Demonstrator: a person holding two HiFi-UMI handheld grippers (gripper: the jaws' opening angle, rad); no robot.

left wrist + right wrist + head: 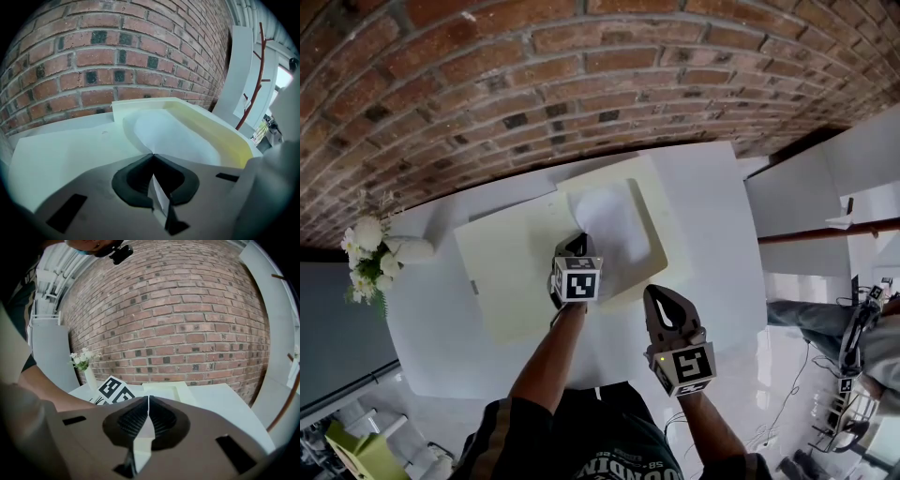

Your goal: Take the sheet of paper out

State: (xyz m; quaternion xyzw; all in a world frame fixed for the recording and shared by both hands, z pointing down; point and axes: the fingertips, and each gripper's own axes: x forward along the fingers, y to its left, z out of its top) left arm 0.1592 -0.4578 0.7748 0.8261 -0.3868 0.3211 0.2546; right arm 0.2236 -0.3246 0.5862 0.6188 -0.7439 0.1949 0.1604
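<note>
A pale yellow shallow box point(661, 202) lies open on the white table point(712, 187), its flat lid point(511, 272) spread to the left. A white sheet of paper point(614, 225) lies curled in the tray. My left gripper point(575, 240) is at the sheet's near corner; in the left gripper view the paper point(173, 136) narrows to a point that runs into the left gripper point(153, 154), whose jaws are shut on it. My right gripper point(657, 294) hovers nearer me, right of the box, shut and empty. In the right gripper view the right gripper point(148, 398) faces the box point(171, 391).
A white vase of white flowers point(373, 253) stands at the table's left end, also visible as the vase point(84, 363) in the right gripper view. A brick wall point(581, 75) runs behind the table. White panels point(825, 197) and gear on the floor lie to the right.
</note>
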